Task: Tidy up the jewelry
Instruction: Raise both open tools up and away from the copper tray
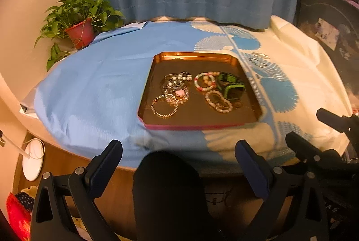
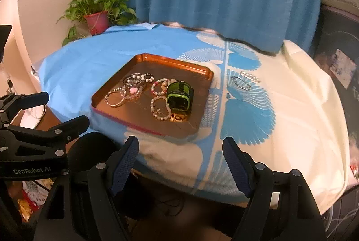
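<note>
Both grippers hang short of the table's near edge with nothing between their fingers. The left gripper (image 1: 179,164) has its jaws spread wide; the right gripper (image 2: 180,160) has its jaws apart too, somewhat narrower. From the left gripper, the copper tray (image 1: 157,65) lies at twelve o'clock on the blue-and-cream cloth (image 1: 89,83), well apart from the fingertips. In it a tangle of bracelets (image 1: 172,92) fills the left half, a pink-and-white beaded bracelet (image 1: 203,81) and a pale beaded bracelet (image 1: 218,101) sit right of centre, and a green-and-black watch (image 1: 231,86) lies just beside them. From the right gripper the tray sits at eleven o'clock, and two metal hair clips (image 2: 245,80) rest on the cloth at one o'clock, outside the tray.
</note>
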